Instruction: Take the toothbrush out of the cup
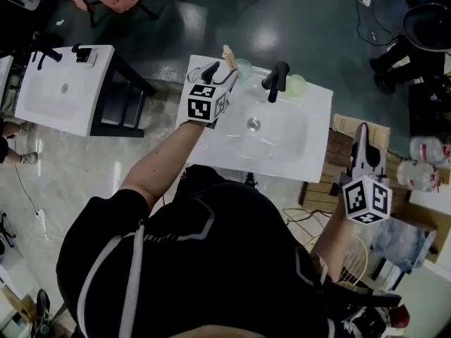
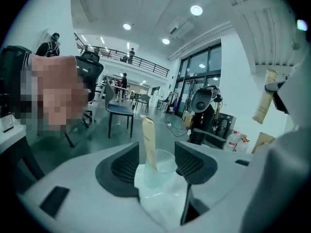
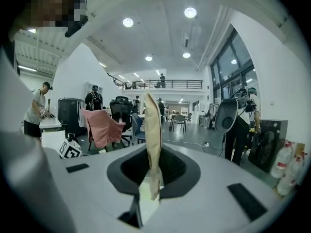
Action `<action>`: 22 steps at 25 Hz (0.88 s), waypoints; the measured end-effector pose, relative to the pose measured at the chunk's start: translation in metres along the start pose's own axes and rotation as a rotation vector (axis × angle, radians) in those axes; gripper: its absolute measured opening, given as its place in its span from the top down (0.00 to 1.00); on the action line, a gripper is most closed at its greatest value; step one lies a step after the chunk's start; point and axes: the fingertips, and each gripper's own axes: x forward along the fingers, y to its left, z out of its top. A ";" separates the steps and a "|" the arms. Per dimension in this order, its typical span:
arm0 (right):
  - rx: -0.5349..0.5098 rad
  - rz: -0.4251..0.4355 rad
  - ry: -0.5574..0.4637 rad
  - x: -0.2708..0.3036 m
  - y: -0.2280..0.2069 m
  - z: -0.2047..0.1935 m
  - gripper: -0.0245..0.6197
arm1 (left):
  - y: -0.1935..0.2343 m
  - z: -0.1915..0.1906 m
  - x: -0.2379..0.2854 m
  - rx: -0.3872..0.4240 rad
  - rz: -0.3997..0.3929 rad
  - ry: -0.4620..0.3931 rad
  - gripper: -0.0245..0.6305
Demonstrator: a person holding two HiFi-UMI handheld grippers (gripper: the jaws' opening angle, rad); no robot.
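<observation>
My left gripper [image 2: 158, 155], jaws spread wide, is lined up on the cup [image 2: 160, 173] just ahead; the wrapped toothbrush [image 2: 148, 140] stands in it, ungripped. Next I should close on the toothbrush above the rim. My right gripper [image 3: 154, 174] pinches a similar beige packet [image 3: 153, 135].

Round ceiling lamps [image 3: 190, 12] give bright, even light, and tall windows [image 2: 206, 72] add daylight. The glossy floor [image 1: 192, 16] carries pale glare. Both gripper views bulge strongly, black at the corners, soft up close
</observation>
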 end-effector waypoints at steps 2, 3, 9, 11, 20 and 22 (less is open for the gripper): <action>0.003 -0.016 0.006 -0.003 -0.002 -0.001 0.90 | 0.001 -0.003 0.010 -0.004 -0.009 0.006 0.63; 0.004 -0.023 0.007 -0.005 -0.003 -0.001 0.90 | 0.002 -0.005 0.015 -0.002 -0.011 0.009 0.63; -0.012 -0.050 0.035 -0.004 -0.006 -0.011 0.90 | 0.015 -0.014 0.034 -0.027 0.013 0.008 0.63; -0.010 -0.052 0.050 -0.001 -0.004 -0.017 0.90 | 0.020 -0.014 0.040 -0.029 0.017 0.003 0.63; -0.006 -0.060 0.077 0.000 -0.001 -0.027 0.90 | 0.014 -0.013 0.058 -0.024 -0.038 -0.011 0.64; -0.003 -0.061 0.084 0.000 -0.001 -0.029 0.90 | 0.014 -0.011 0.061 -0.014 -0.037 -0.014 0.68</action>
